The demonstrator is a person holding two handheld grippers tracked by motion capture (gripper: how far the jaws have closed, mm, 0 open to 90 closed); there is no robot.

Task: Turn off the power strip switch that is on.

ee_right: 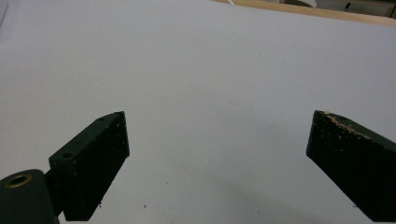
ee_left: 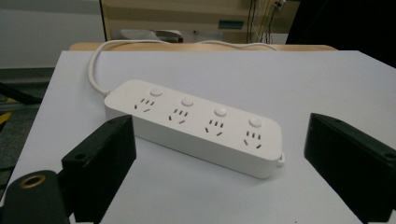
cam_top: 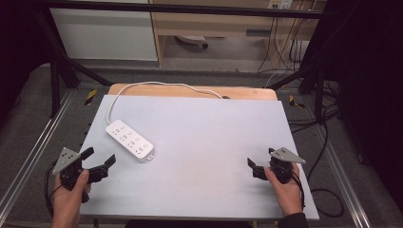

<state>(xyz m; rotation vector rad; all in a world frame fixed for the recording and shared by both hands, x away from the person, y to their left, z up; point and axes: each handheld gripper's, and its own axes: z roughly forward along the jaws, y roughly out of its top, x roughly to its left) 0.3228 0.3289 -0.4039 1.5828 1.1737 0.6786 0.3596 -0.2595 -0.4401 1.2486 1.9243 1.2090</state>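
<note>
A: Starting at the left edge, what do you see?

B: The left hand-held gripper [cam_top: 100, 159] sits at the near left corner of the table [cam_top: 204, 142], held in the person's left hand [cam_top: 71, 190]. Its jaws are released, spread wide with nothing between them. A grey three-cornered plate rides on top of it.

A: And just past it?

B: A white power strip [cam_top: 129, 140] lies flat on the table's left half, set at a slant, just beyond the left hand-held gripper's tips and apart from them. In the left gripper view the power strip [ee_left: 196, 125] sits straight ahead, beyond the gap between the two black jaws, with four socket groups and four round buttons on its upper face.

A: Is it wired?

B: Yes, a white cord [cam_top: 157, 85] leaves its far end, curves up the left side and runs along the wooden strip at the table's far edge.

A: Middle of the table?

B: Bare pale surface.

A: And the right?

B: The right hand-held gripper [cam_top: 254, 166] rests near the near right corner, held in the right hand [cam_top: 285, 187], well apart from the power strip. In the right gripper view its jaws stand wide and released, over plain table [ee_right: 210, 70].
</note>
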